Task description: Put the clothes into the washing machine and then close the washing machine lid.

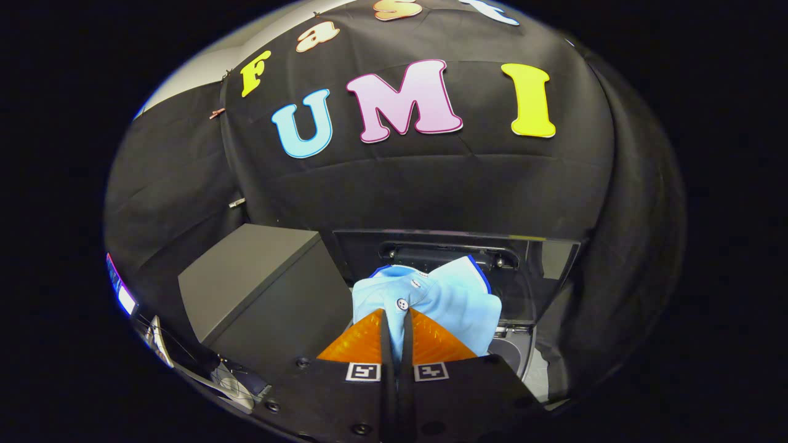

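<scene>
Jaws [396, 320] are pressed nearly together, clamped on a fold of the light blue shirt [443, 298], which bunches up just ahead of and above the fingers [363, 341]. Behind the shirt stands the washing machine [514, 351], its lid [542, 258] raised upright against the booth's black cloth wall [431, 191], with the dark hinge bar visible across the lid's upper part. Part of the machine's grey opening shows just right of the fingers, below the shirt. Left of the machine sits a dark grey box [246, 277], close beside it. On the shirt, dark blue trim [480, 271] edges the collar, and a small white button [402, 304] sits just above the fingertips.
</scene>
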A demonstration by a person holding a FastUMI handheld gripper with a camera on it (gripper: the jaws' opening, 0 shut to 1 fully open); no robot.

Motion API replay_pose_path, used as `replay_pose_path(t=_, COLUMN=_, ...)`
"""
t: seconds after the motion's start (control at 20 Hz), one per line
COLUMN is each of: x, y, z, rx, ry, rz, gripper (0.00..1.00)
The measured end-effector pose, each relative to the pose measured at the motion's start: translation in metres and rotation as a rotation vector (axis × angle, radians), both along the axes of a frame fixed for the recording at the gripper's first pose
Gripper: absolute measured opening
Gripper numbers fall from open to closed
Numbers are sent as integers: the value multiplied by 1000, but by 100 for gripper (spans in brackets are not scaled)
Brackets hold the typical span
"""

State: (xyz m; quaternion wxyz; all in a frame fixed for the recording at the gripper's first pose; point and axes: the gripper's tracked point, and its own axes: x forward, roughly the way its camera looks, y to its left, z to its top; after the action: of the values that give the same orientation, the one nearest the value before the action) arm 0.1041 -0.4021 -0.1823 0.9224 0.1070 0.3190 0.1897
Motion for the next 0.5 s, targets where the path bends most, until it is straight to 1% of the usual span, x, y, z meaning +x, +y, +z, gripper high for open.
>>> replay_pose_path(t=0.25, x=-2, y=2, z=-40, rx=-19, ry=69, rz=4, gripper=5)
replay_pose_path(t=0.5, x=-6, y=3, z=-99, rx=-68, ry=195, rz=-41, gripper=5)
